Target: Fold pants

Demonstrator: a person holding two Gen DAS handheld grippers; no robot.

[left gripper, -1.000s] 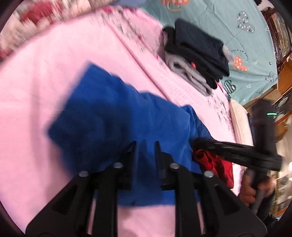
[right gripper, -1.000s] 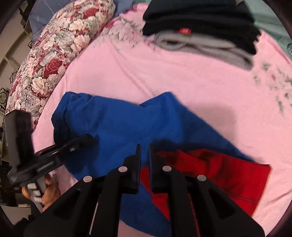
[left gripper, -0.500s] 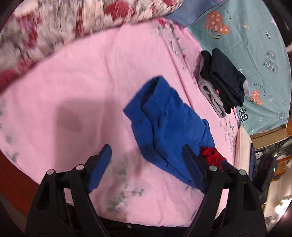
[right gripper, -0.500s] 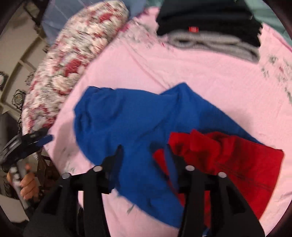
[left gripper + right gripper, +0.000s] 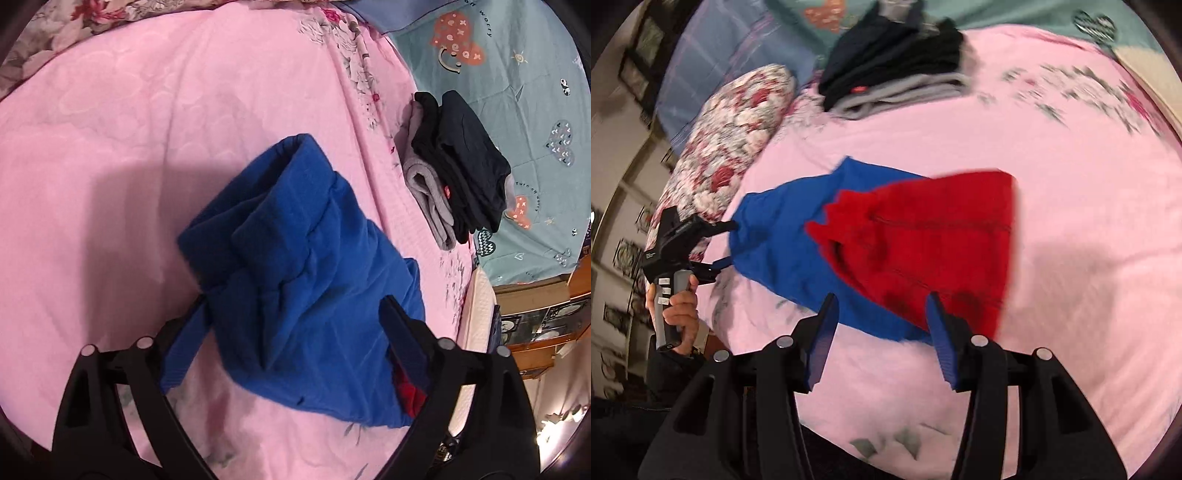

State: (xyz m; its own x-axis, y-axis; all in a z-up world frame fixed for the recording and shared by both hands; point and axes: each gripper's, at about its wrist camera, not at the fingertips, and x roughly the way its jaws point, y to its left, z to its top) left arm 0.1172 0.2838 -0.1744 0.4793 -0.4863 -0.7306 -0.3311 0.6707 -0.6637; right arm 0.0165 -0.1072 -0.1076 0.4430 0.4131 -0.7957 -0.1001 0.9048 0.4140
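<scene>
Blue pants (image 5: pixel 295 280) lie bunched and folded on the pink bedsheet (image 5: pixel 110 155). A red garment (image 5: pixel 934 240) lies on their right end, mostly hidden in the left wrist view (image 5: pixel 406 391). My left gripper (image 5: pixel 291 332) is open, its jaws wide on either side of the blue pants' near end, holding nothing. It also shows in the right wrist view (image 5: pixel 720 243), at the pants' left end. My right gripper (image 5: pixel 882 325) is open and empty, just in front of the blue and red cloth.
A stack of folded black and grey clothes (image 5: pixel 458 166) lies at the far side of the bed, seen also in the right wrist view (image 5: pixel 897 62). A floral pillow (image 5: pixel 727 144) lies at the left. A teal patterned sheet (image 5: pixel 517 74) lies beyond the stack.
Both grippers were shut on the cloth a second ago and have opened and let go. Both pulled back, and the pants now lie bunched on the bed.
</scene>
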